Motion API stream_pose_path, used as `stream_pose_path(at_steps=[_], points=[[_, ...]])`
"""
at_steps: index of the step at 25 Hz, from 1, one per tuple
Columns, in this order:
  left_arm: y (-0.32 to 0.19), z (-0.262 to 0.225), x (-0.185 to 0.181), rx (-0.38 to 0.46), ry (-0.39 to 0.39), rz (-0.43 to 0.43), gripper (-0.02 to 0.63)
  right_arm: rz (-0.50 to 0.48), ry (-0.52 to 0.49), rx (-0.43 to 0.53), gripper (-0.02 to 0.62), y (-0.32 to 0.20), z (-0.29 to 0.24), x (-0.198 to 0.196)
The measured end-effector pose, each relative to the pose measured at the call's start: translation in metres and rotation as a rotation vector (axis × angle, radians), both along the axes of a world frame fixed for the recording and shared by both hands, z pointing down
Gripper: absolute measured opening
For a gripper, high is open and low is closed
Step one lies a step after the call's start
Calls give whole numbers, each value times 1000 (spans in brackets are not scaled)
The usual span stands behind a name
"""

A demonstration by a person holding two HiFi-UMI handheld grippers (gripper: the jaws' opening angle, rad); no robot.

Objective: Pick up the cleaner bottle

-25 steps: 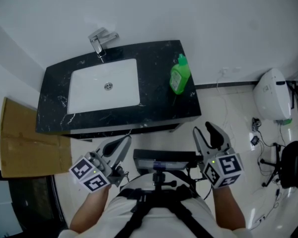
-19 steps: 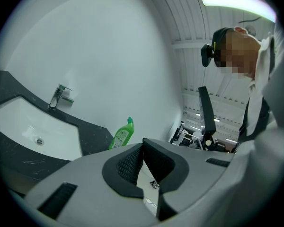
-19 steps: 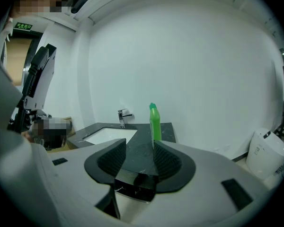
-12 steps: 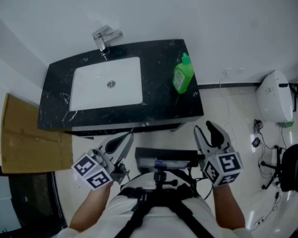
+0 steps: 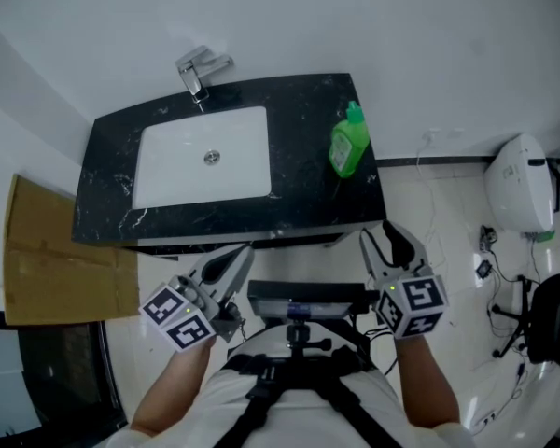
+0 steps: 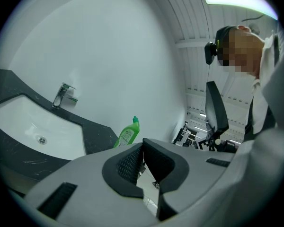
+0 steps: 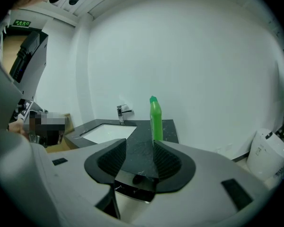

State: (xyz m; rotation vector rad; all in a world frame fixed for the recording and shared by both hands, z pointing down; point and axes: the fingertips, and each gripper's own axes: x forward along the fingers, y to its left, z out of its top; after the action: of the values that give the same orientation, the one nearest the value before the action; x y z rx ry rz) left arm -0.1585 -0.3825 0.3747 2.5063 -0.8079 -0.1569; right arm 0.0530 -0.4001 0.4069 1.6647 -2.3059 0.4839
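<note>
The green cleaner bottle [image 5: 347, 146] is standing upright on the right end of the black stone counter [image 5: 299, 203], close to the counter's right edge and nearer the back wall than the front lip. A strip of bare stone is lying between the bottle and the white sink basin [image 5: 168, 177] to its left. A wider band of bare stone is running from the bottle's foot to the front edge. The faucet [image 5: 198, 71] is sitting at the basin's back rim, well apart from the bottle. Both grippers are hanging over the pale floor, short of the counter's front edge and well apart from the bottle. The right gripper [image 5: 378, 234] is pointing toward the counter's right front corner, its jaws standing apart with only air between them. In its own view the bottle is showing beyond the gap, just above the right-hand pad. The left gripper [image 5: 241, 252] is pointing at the middle of the front edge, its jaws resting together at the tips and clamping nothing. A cardboard sheet [image 5: 51, 259] is showing left of the counter and a white rounded fixture [image 5: 518, 189] right of it, both apart from the grippers.
</note>
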Motion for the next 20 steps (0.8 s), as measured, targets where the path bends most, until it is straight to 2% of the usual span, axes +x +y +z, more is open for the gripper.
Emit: stream_pose_path(at_steps=[20], points=[[-23,7,-4,-11,-1,-59,0,-21,-6,-2,189,-48,7,-11]])
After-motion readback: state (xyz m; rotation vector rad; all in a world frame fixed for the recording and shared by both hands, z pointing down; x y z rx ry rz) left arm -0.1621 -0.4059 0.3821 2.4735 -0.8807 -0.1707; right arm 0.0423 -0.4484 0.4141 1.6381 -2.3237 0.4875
